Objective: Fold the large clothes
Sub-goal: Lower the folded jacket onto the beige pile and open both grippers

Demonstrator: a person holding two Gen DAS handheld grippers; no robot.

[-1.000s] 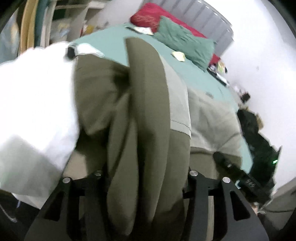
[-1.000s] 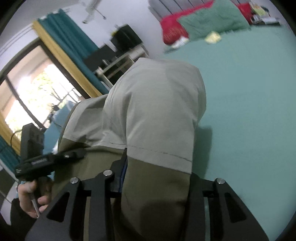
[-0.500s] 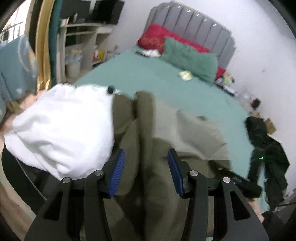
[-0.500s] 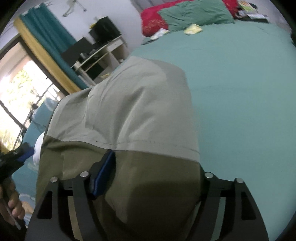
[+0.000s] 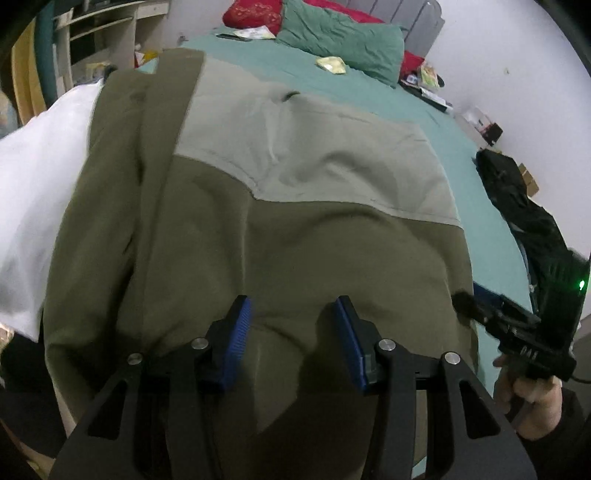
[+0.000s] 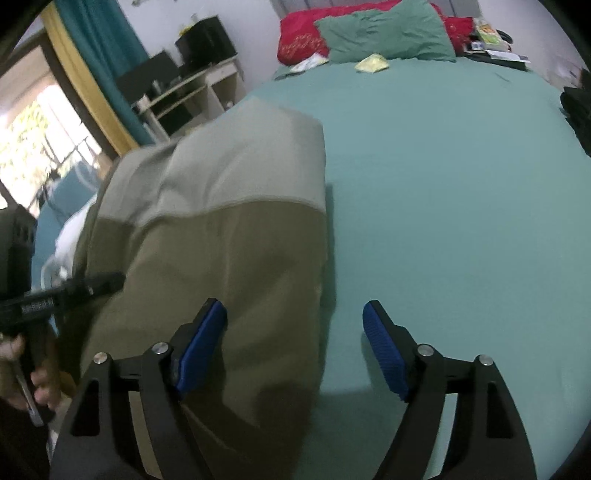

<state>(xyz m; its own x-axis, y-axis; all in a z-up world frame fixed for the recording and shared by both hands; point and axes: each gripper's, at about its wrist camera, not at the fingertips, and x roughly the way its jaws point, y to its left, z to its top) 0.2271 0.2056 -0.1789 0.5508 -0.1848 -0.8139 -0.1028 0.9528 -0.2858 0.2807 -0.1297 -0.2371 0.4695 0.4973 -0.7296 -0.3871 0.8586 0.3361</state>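
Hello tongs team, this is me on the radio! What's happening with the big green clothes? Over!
Both tongs open, left and right. Olive and grey garment lying flat on the teal bed. White cloth touching its left edge.

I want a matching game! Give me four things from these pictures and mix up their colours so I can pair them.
Things:
1. garment
2. pillow
3. pads on the right tongs
4. cloth beside the garment

Colours:
A. blue
B. white
C. olive and grey
D. green

Pairs: 1-C, 2-D, 3-A, 4-B
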